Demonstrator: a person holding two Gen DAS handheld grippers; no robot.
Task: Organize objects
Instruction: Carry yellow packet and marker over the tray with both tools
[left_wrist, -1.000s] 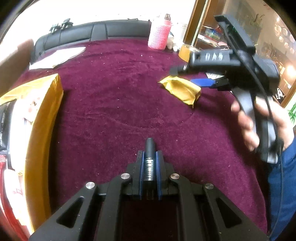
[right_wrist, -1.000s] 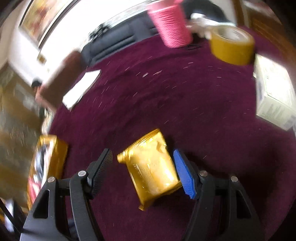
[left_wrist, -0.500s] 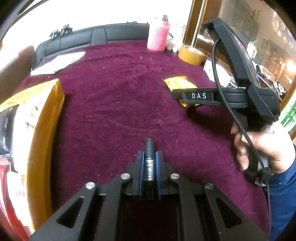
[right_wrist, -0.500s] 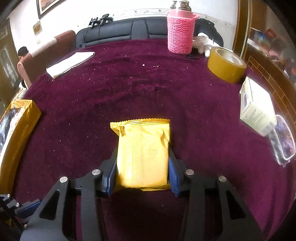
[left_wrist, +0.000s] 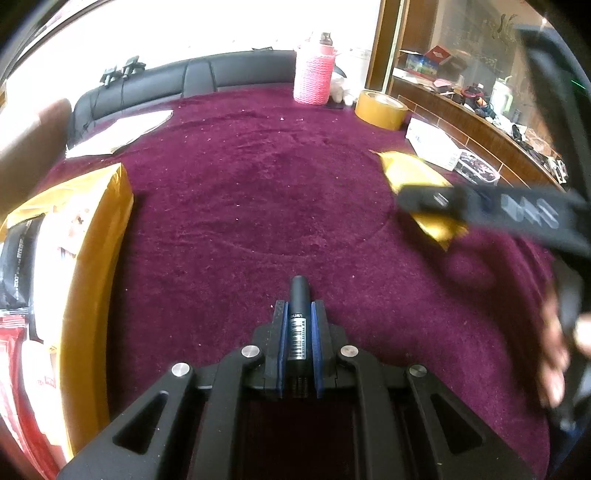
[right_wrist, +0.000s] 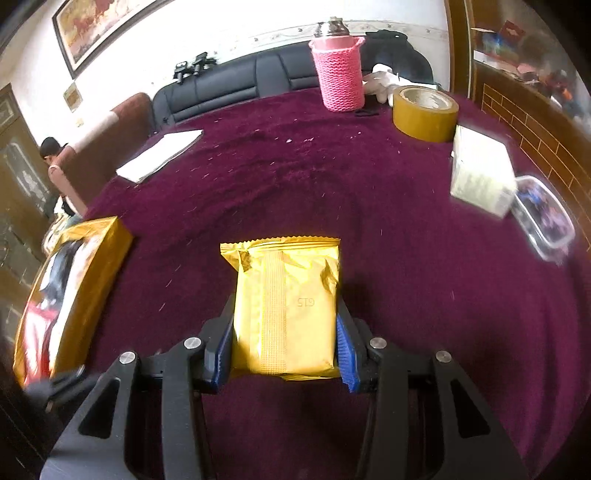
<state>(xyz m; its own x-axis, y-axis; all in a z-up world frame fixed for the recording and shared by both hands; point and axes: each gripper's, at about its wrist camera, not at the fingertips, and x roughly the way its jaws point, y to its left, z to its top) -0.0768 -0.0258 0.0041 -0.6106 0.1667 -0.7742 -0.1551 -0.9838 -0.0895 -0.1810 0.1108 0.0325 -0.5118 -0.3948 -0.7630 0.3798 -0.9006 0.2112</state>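
Lifted: one gold packet (right_wrist: 286, 310), one marker (left_wrist: 298, 325).

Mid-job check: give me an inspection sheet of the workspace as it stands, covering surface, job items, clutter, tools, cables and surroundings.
Surface: table under a maroon cloth, flecked with pale crumbs.
Job's things: gold foil packet between the right tool's pads; black marker in the left tool; open gold box at the left edge, holding packaged goods.
Clutter: pink knitted flask, yellow tape roll, white carton, clear lidded tub, white papers.
Tools: left tool shut on the marker; right tool shut on the packet.
Cables: nothing seen clearly.
Surroundings: black sofa behind the table, a framed picture on the wall, cluttered wooden shelves to the right.
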